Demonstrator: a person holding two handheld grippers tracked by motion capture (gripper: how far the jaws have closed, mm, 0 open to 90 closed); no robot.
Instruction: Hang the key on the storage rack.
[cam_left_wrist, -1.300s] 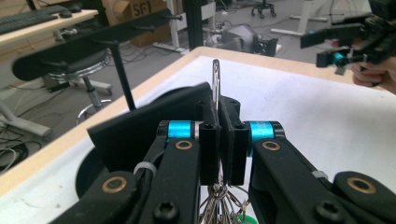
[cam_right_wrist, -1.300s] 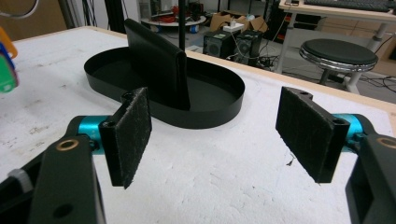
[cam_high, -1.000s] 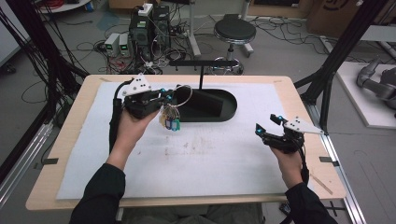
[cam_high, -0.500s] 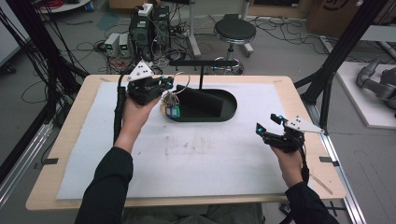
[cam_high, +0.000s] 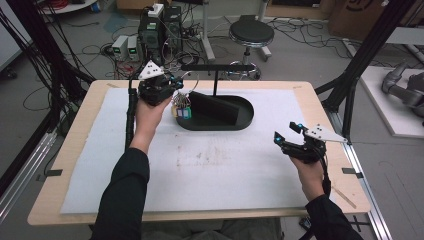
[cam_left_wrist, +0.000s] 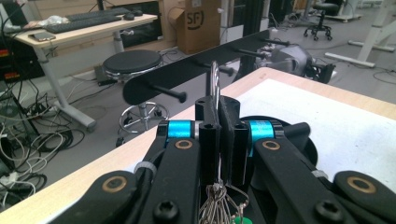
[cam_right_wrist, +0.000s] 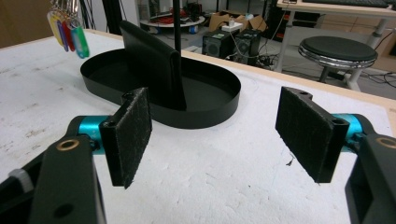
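The left gripper (cam_high: 172, 90), its fingers (cam_left_wrist: 208, 140) pinching the key ring (cam_left_wrist: 215, 84) with tags dangling beside the black stand (cam_high: 215, 112), should line the ring squarely onto a peg (cam_left_wrist: 166, 92), while the right gripper (cam_high: 288, 137) waits spread above the bench (cam_high: 310, 95).
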